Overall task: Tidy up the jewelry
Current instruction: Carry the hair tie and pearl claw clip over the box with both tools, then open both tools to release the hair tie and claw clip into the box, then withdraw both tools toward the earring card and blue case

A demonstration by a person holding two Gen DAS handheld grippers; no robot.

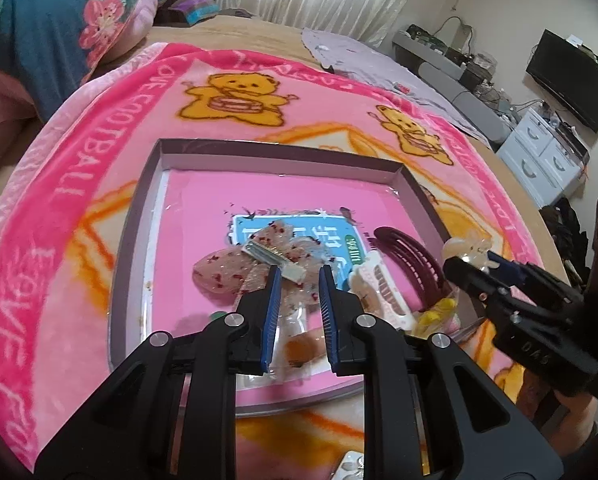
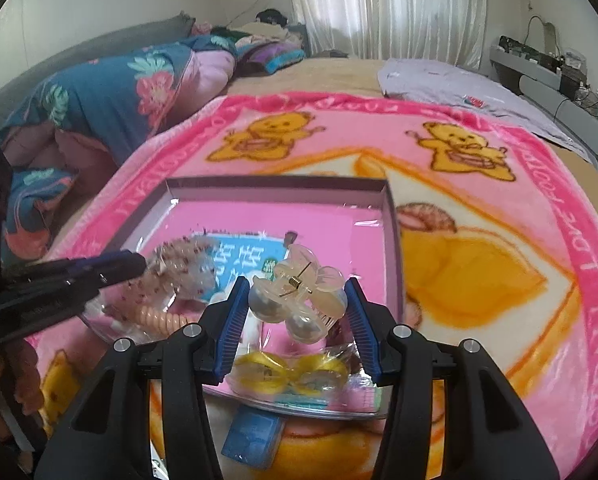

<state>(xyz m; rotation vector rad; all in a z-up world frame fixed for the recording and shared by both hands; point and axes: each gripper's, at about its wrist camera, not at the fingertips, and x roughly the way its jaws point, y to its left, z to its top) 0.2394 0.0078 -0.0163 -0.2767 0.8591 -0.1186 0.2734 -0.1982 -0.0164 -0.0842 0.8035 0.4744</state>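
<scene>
Holding a translucent cream plastic claw clip with a brass spring (image 2: 297, 296), the right tongs (image 2: 297, 312) are clamped on it from both sides, blue ribbed pads against its rounded lobes, the clip raised above the near right part of the shallow grey-walled cardboard tray with a glossy pink floor (image 1: 139, 216). In the left wrist view the same clip (image 1: 465, 250) shows at the tip of the right tongs (image 1: 475, 260), over the tray's right wall. The left tongs (image 1: 299, 280) show a visible gap between their blue pads in their own camera, yet the gap is at its narrowest, so they are read as drawn together; nothing is pressed between the pads. They hang above a sheer pink bow hair clip with red specks and a silver metal bar (image 1: 259, 264), which lies on the tray floor near a blue printed label (image 1: 299, 232). Also in the tray: a dark maroon plastic comb-style hair clip (image 1: 411, 252) at the right, a coiled peach hair tie (image 2: 161, 318), and a clear packet holding yellow pieces (image 2: 291, 376) at the near edge. The tray rests on a pink fleece blanket printed with orange bears (image 1: 235, 92), spread on a bed (image 1: 259, 28). A small blue card (image 2: 251, 436) lies on the blanket just outside the tray's near edge.
</scene>
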